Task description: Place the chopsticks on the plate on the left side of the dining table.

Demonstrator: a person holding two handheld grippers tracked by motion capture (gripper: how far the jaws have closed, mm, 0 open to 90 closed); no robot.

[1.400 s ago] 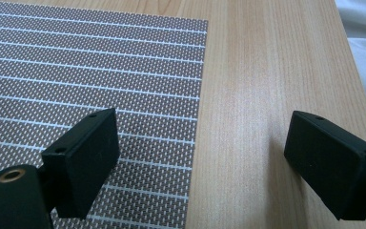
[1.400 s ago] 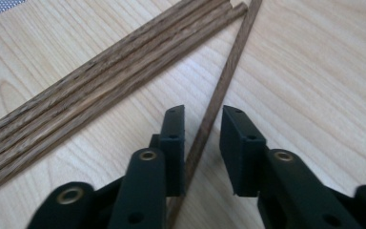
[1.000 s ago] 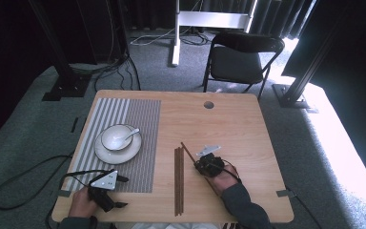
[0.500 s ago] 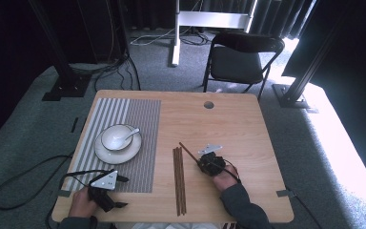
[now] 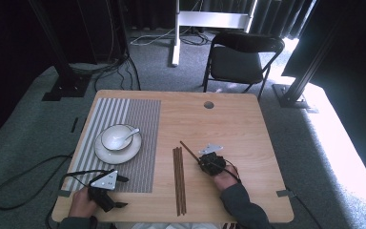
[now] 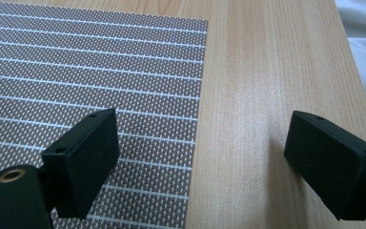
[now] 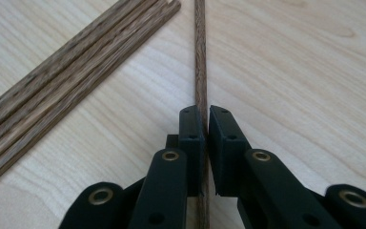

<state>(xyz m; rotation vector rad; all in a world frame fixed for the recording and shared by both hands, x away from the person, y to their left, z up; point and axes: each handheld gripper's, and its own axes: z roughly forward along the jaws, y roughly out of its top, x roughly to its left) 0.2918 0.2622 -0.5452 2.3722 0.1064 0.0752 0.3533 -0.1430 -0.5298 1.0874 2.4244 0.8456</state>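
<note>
Fingers [image 7: 193, 129] of right gripper [image 7: 205, 119]: clamped on single chopstick [image 7: 200, 57]; lift level, clear of bundle [image 7: 71, 81]. Left gripper [image 6: 200, 157]: wide open, empty.

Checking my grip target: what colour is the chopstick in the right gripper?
Dark brown wood grain; the chopstick shows best in the right gripper view.

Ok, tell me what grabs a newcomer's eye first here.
The right gripper, near the light wooden table's middle, has its jaws shut on one dark wooden chopstick, beside a bundle of matching chopsticks. Left of them, a white bowl with spoon sits on a grey striped placemat.
</note>
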